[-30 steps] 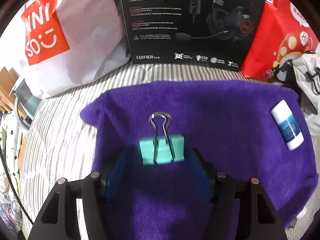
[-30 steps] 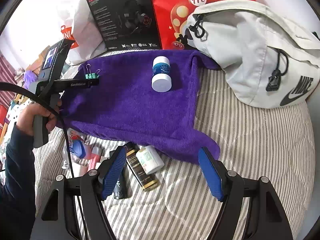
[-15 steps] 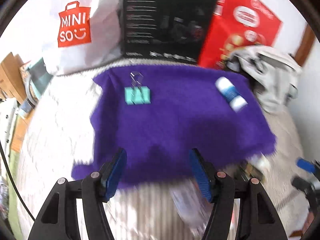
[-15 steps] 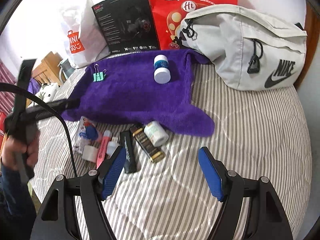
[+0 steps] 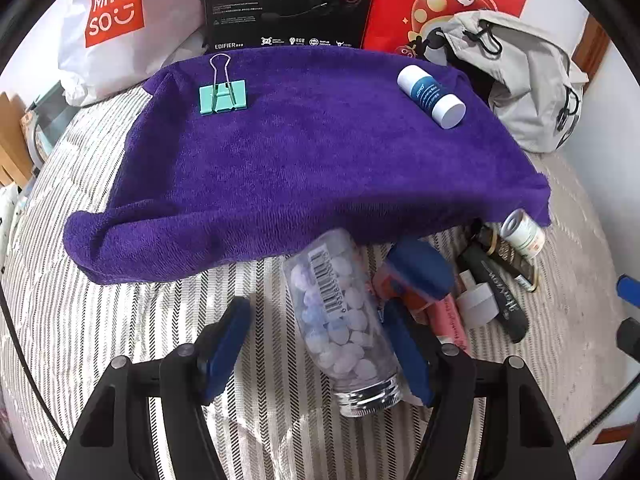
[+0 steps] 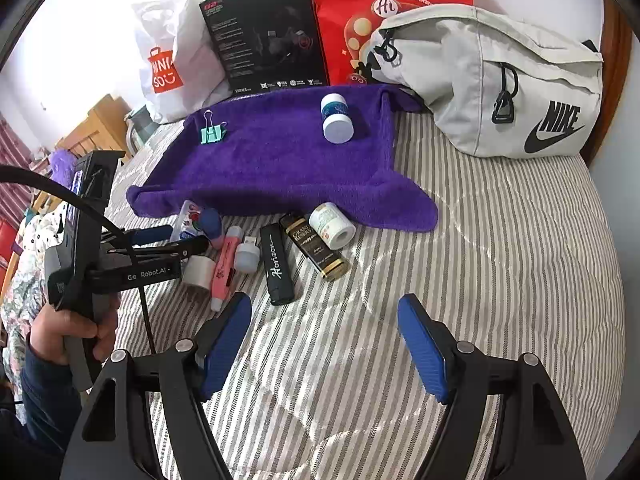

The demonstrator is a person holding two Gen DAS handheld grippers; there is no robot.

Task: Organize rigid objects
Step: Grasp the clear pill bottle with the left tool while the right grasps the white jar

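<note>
The left hand-held gripper point(image 5: 316, 344) is spread wide around a clear bottle of pastel pellets point(image 5: 340, 320), lower centre of the frame, not yet pinching. Its long axis runs up the frame, metal cap nearest. The right hand-held gripper point(image 6: 324, 344) is spread, empty, farther. Readable: "Horizon" on the black stick point(image 6: 277, 266), "MINISO" on the bag point(image 5: 114, 4).

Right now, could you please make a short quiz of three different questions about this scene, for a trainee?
1. True or false: the teal binder clip lies on the purple towel.
2. Which object lies between the left gripper fingers? A) clear bottle of pastel tablets B) black Horizon lighter C) pink highlighter
3. Fill in: the right gripper is ____.

Key: 1 true; 2 A; 3 open.
</note>
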